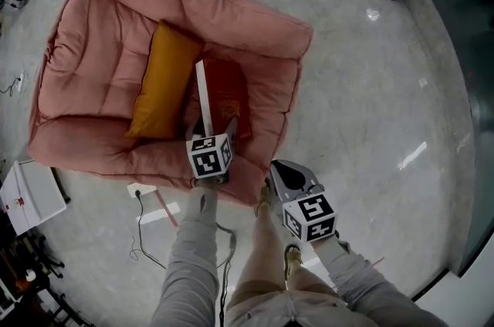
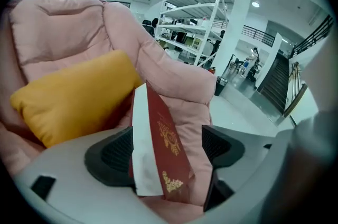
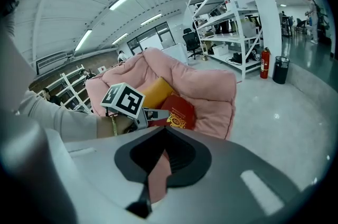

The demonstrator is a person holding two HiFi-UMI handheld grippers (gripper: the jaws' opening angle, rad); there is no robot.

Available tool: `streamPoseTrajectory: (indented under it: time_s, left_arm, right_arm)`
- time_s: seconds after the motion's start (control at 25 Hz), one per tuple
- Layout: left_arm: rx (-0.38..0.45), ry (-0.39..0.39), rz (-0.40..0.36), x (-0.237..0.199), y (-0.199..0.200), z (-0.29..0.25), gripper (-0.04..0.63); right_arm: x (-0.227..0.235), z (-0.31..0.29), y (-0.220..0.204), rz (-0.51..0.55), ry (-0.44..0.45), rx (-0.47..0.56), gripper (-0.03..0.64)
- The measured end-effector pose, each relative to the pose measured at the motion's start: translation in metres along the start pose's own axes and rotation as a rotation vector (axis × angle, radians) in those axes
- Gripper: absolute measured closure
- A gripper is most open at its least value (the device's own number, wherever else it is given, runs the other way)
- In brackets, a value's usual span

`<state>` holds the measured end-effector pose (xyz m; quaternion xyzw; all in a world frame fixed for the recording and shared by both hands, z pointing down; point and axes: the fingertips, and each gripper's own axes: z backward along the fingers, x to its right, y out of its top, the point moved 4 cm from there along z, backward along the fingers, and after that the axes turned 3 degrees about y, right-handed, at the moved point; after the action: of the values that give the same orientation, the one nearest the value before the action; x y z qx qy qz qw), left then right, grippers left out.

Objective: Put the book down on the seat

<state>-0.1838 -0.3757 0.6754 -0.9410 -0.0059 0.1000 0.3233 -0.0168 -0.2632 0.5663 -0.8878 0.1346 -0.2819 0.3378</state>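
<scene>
Book (image 1: pixel 228 94) sits tilted on edge on pink seat (image 1: pixel 93 48), beside yellow cushion (image 1: pixel 158 82). It's between the released left claw (image 2: pixel 169 150). Right claw (image 3: pixel 165 130) clenched, empty. Risk: pulling the left claw back snags the cover and tips the book off the seat.

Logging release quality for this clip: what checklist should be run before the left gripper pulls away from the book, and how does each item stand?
1. Left gripper jaws off the book: ok, open, book between them.
2. Book flat on the armchair seat: not ok, on edge, tilted.
3. Book propped by the orange cushion: cannot tell.
4. Right gripper out of the way: ok, shut, empty.
</scene>
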Motion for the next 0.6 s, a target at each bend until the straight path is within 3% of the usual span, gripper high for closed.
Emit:
streamPoseTrajectory:
  time_s: [0.24, 0.6]
  left_arm:
    - [0.019, 0.006, 0.06, -0.008, -0.008, 0.028, 0.206]
    - [0.013, -0.021, 0.09, 0.005, -0.017, 0.074, 0.207]
  right_arm:
    - [-0.01, 0.005, 0.005, 0.015, 0.003, 0.016, 0.617]
    - [-0.029, 0.02, 0.017, 0.045, 0.007, 0.051, 0.617]
